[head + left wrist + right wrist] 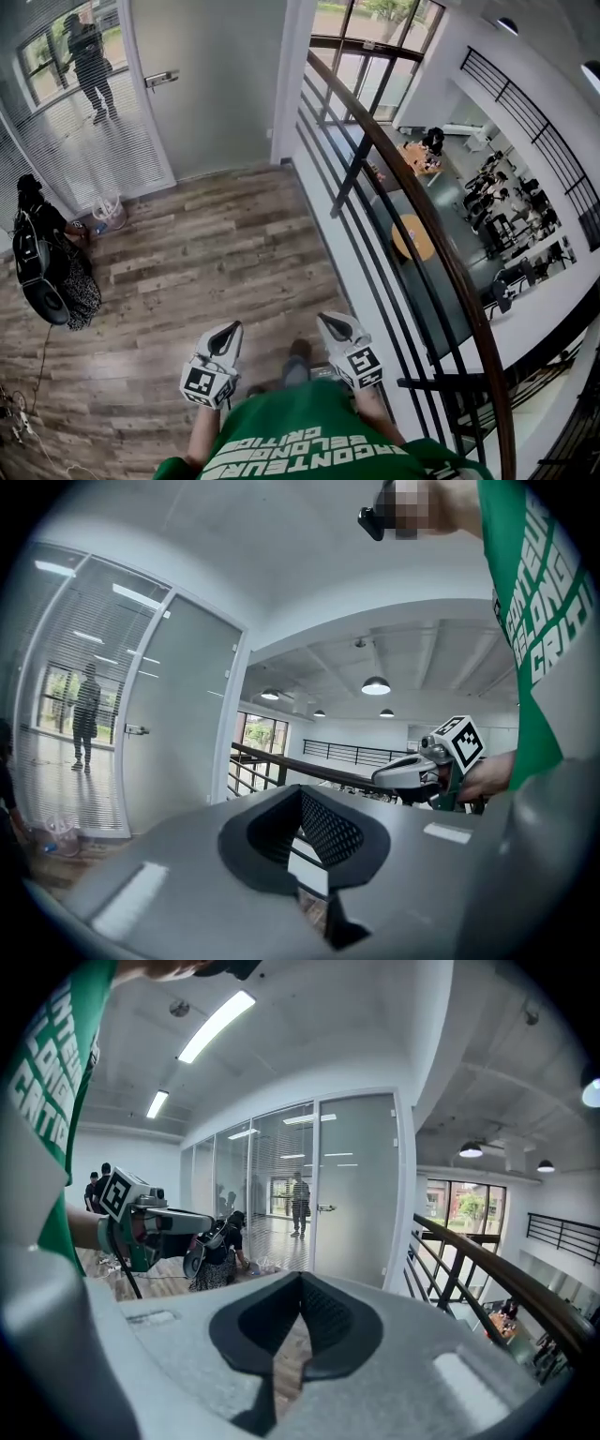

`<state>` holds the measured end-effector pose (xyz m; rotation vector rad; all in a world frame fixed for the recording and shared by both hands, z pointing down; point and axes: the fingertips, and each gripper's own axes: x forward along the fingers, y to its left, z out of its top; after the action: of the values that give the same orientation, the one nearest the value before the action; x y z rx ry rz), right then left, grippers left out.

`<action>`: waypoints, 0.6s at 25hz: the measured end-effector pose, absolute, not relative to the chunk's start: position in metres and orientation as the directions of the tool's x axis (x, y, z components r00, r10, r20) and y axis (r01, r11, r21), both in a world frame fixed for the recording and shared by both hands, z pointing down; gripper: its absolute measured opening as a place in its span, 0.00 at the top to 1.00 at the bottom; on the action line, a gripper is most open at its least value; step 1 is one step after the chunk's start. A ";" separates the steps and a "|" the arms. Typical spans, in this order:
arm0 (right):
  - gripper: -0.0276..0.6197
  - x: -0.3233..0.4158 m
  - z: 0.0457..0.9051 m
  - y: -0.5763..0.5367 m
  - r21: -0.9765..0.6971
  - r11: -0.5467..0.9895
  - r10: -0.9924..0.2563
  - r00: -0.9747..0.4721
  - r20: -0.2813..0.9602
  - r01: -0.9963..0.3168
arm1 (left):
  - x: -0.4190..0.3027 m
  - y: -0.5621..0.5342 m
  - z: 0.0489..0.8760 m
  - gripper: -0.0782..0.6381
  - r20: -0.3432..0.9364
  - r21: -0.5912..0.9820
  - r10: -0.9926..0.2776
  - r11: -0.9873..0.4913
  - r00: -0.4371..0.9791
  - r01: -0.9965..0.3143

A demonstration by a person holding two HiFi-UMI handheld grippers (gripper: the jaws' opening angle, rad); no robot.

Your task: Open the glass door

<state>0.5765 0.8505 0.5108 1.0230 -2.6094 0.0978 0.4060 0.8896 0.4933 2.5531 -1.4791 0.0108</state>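
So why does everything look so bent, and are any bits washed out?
Head view: the wide lens bows the railing and tilts the glass door; the light is even. Left gripper view: dark round border, ceiling lamp glaring. Right gripper view: same border, strip light washed out.

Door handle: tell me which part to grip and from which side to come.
Grip the door handle on its level lever, probably near the free end. Come straight on from this side of the glass door, the right tool's jaws above and below the bar, since it juts out horizontally from the pane.
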 end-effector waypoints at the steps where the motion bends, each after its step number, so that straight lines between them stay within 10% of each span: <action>1: 0.97 0.583 0.510 0.839 0.057 0.737 -0.652 -0.684 0.327 -0.674 | 0.412 0.880 0.491 0.87 0.097 0.158 -0.858 -0.487 0.505 -0.859; 15: 0.97 0.659 0.520 0.743 0.020 0.690 -0.689 -0.648 0.325 -0.724 | 0.481 0.782 0.482 0.87 0.134 0.138 -0.831 -0.525 0.541 -0.840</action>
<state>0.6592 0.7434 0.5197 1.1164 -2.5951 0.1597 0.4815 0.7817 0.4821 2.5903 -1.4206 0.0768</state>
